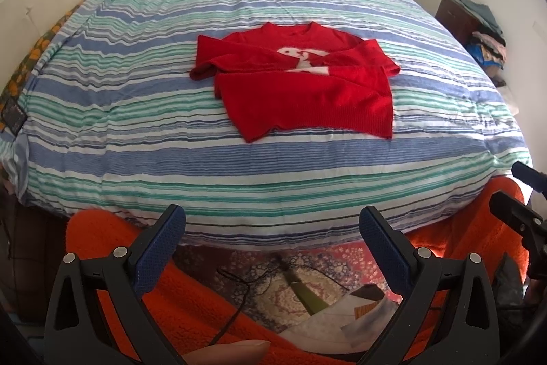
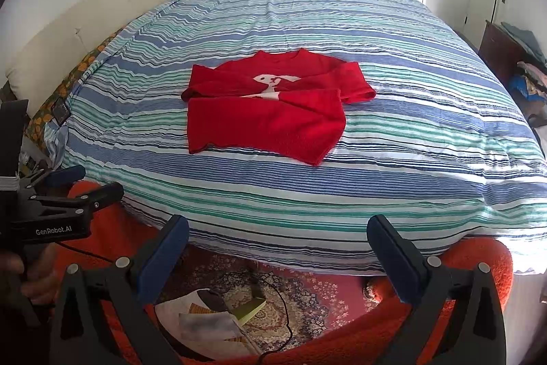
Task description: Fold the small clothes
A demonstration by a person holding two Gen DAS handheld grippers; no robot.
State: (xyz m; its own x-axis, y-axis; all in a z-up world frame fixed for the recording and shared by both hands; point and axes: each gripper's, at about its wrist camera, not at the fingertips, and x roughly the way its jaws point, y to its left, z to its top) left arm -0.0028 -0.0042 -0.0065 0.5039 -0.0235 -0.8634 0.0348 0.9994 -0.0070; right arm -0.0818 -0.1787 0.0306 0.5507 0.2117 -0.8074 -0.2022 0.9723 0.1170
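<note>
A small red sweater with a white figure on its chest lies flat in the middle of the striped bed, both sleeves folded across the front. My left gripper hangs open at the near edge of the bed, well short of the sweater, nothing between its blue pads. My right gripper is open too, at the same near edge, and holds nothing. The left gripper also shows at the left edge of the right wrist view, and the right gripper at the right edge of the left wrist view.
The bed has a blue, green and white striped cover and a cream headboard at the left. An orange fleece lies below the grippers. A patterned rug carries papers and a cable. Piled clothes sit at right.
</note>
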